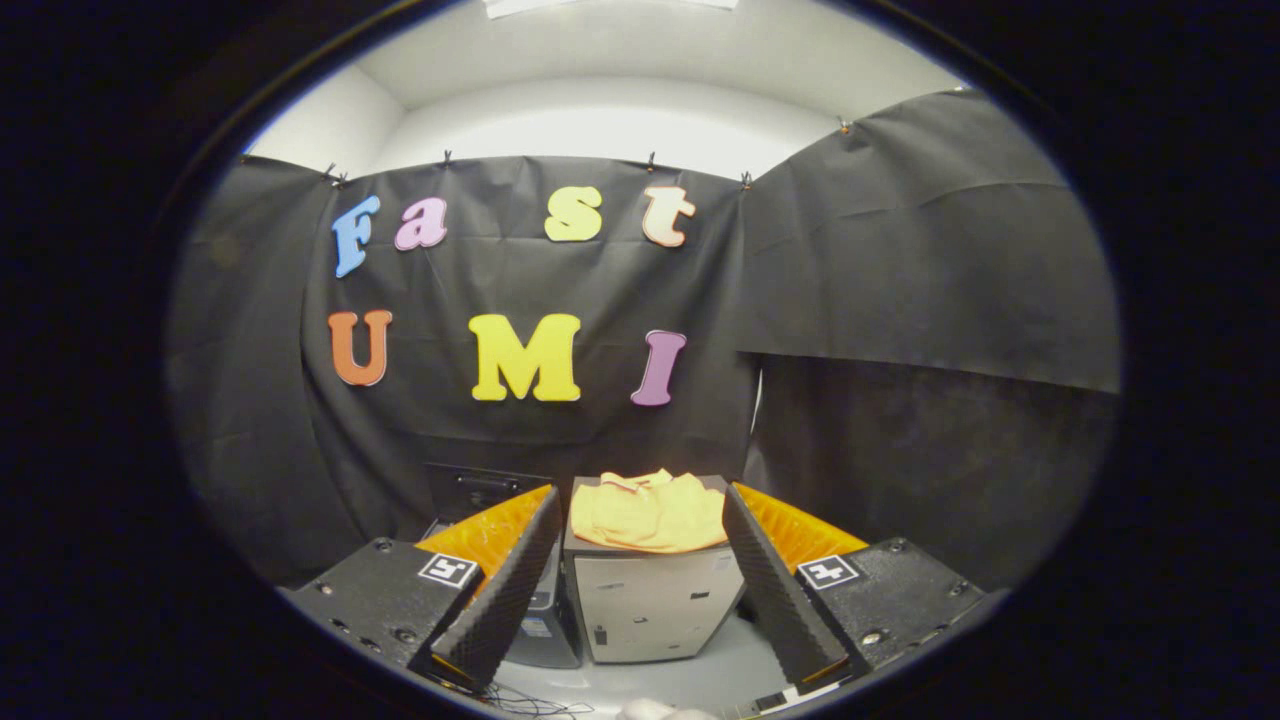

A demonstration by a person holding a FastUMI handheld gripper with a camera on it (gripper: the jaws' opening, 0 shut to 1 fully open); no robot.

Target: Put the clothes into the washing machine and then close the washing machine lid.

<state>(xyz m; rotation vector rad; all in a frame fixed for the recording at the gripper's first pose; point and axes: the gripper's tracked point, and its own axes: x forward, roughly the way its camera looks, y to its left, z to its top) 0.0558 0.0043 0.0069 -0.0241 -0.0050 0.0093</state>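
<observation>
A yellow garment (650,512) lies crumpled on top of a pale box-shaped cabinet (650,605), straight ahead and beyond my fingers. My gripper (640,590) stands open, its two fingers (505,590) spread wide either side of the cabinet, with nothing between them. Left of the cabinet and partly behind my left finger is a dark machine (485,490) with a raised dark panel; I cannot tell whether its lid is up.
Black cloth walls (900,300) close the booth behind and to the right. A pale floor (650,685) runs under the cabinet, with thin cables (540,708) and a small white object (650,711) lying close below my fingers.
</observation>
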